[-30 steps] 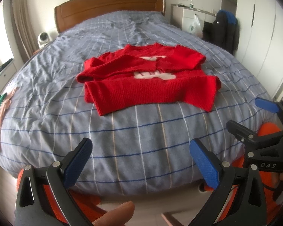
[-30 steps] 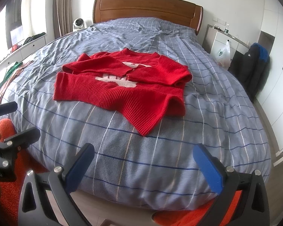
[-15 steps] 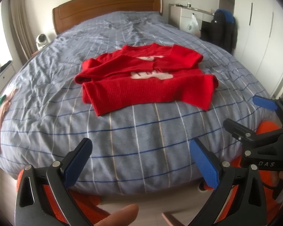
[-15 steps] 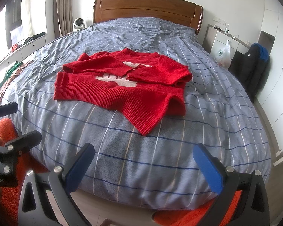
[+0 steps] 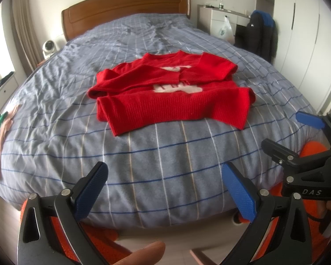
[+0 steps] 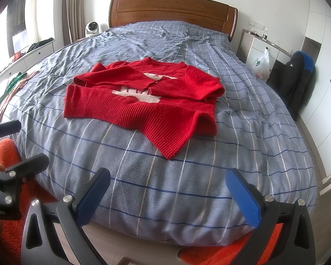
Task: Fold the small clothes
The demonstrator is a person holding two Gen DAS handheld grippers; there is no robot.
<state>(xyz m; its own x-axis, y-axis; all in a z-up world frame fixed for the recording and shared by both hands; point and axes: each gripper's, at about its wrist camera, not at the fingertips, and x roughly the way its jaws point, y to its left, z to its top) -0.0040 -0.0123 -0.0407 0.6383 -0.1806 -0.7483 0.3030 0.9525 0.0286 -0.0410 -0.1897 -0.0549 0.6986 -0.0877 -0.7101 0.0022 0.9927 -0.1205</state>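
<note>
1. The red sweater (image 5: pixel 172 97) lies in the middle of the bed (image 5: pixel 165 161), both sleeves folded across its front.
2. The left gripper (image 5: pixel 165 185) is wide open and holds nothing.
3. The right gripper (image 6: pixel 167 190) is also wide open, near the foot of the bed.

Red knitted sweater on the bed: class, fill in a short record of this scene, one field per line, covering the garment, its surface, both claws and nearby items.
garment: red knitted sweater with white chest motif, both sleeves folded across the front
surface: grey-blue checked bedspread
left claw: open, short of the sweater, holding nothing
right claw: open, holding nothing
nearby: green and pink clothes at the bed's left edge
fold status: partly done
</note>
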